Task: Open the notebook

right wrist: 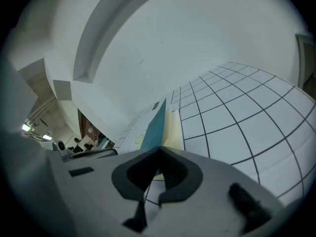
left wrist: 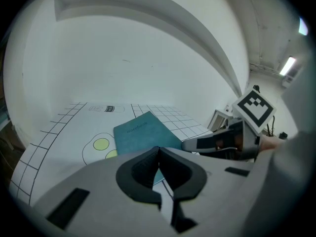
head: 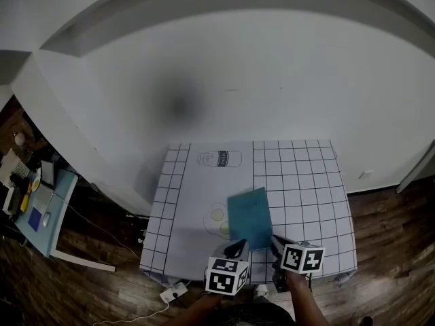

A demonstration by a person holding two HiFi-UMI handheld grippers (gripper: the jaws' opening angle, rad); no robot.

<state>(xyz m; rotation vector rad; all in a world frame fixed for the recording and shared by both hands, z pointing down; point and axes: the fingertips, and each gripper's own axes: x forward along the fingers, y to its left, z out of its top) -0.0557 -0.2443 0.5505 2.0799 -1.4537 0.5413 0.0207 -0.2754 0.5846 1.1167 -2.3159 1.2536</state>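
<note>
A teal notebook (head: pixel 249 216) lies on the gridded white mat (head: pixel 299 175) near the table's front edge. My right gripper (head: pixel 276 244) is at its near right corner, shut on the teal cover (right wrist: pixel 157 125). The cover stands raised on edge and cream pages (right wrist: pixel 174 132) show beside it. My left gripper (head: pixel 237 247) sits at the notebook's near left corner with its jaws together. In the left gripper view the notebook (left wrist: pixel 143 130) runs under the closed tips (left wrist: pixel 159 149); whether they pinch it I cannot tell. The right gripper (left wrist: pixel 197 143) reaches in from the right.
The mat carries a printed can outline (head: pixel 219 158) at the far side and yellow-green circles (head: pixel 217 214) left of the notebook. A white wall rises behind the table. A cluttered side desk (head: pixel 37 202) stands on the wooden floor at far left.
</note>
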